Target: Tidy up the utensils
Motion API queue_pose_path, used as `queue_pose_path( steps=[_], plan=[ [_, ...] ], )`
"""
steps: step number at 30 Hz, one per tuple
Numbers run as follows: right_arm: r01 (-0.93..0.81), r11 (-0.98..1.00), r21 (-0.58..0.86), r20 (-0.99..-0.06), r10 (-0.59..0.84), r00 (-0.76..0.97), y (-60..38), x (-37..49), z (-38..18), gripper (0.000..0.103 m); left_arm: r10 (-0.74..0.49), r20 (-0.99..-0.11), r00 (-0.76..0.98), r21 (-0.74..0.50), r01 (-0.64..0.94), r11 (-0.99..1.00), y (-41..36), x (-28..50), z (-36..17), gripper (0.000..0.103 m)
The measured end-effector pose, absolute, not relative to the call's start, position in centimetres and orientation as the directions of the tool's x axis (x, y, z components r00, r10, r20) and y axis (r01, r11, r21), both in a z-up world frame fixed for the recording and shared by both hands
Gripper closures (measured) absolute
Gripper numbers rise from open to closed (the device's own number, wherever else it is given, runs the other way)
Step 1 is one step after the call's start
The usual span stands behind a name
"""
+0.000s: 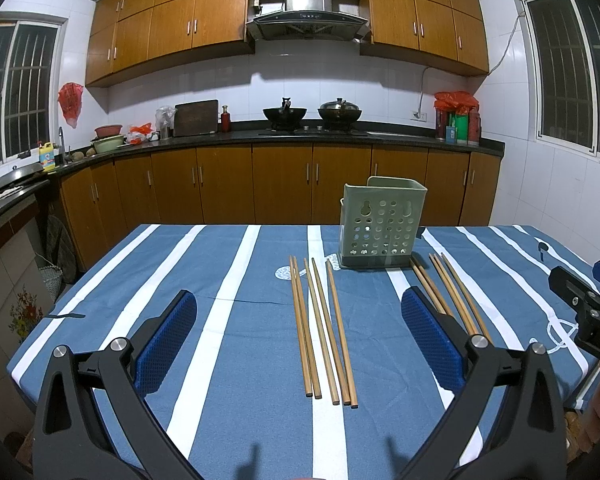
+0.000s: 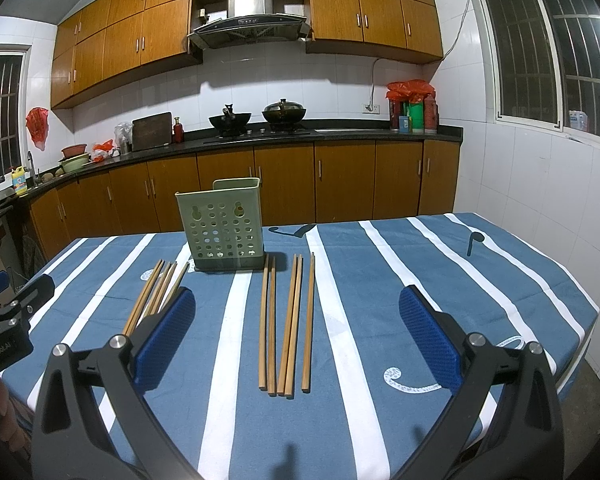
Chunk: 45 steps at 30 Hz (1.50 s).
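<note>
A pale green perforated utensil holder (image 1: 382,224) stands upright on the blue striped tablecloth (image 1: 236,344); it also shows in the right wrist view (image 2: 222,226). Several wooden chopsticks (image 1: 322,328) lie in a group left of the holder, between my left gripper's fingers. A second group of chopsticks (image 2: 286,324) lies right of the holder, between my right gripper's fingers; it also shows in the left wrist view (image 1: 452,292). My left gripper (image 1: 298,312) is open and empty above the table. My right gripper (image 2: 296,308) is open and empty too.
The table's near and side edges drop off to the floor. The right gripper's body (image 1: 588,312) shows at the right edge of the left wrist view. Kitchen cabinets (image 1: 284,184), a stove with woks (image 1: 312,114) and windows stand behind the table.
</note>
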State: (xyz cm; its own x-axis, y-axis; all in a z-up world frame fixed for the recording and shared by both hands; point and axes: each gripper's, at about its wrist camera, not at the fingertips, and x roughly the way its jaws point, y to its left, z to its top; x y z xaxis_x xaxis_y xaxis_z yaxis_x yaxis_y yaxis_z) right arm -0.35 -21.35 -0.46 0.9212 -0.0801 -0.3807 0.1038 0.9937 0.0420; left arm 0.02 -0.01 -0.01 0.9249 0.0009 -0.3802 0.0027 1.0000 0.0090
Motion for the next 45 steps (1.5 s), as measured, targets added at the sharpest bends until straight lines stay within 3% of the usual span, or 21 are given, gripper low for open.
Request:
queue_pose_path(
  steps=[36,45],
  plan=[
    [0.111,0.993,0.041,-0.396,-0.086,0.914,-21.5,0.0,-0.7,0.004,0.015,-0.390,0.921,0.015,-0.010,1.000,-0.1,0.2,-0.4,0.002],
    [0.182,0.981,0.065,-0.531,-0.120,0.839,-24.0,3.4,-3.8,0.004,0.051,-0.528,0.848,0.030,-0.042,0.999,1.1,3.3,-3.8,0.002]
  ],
)
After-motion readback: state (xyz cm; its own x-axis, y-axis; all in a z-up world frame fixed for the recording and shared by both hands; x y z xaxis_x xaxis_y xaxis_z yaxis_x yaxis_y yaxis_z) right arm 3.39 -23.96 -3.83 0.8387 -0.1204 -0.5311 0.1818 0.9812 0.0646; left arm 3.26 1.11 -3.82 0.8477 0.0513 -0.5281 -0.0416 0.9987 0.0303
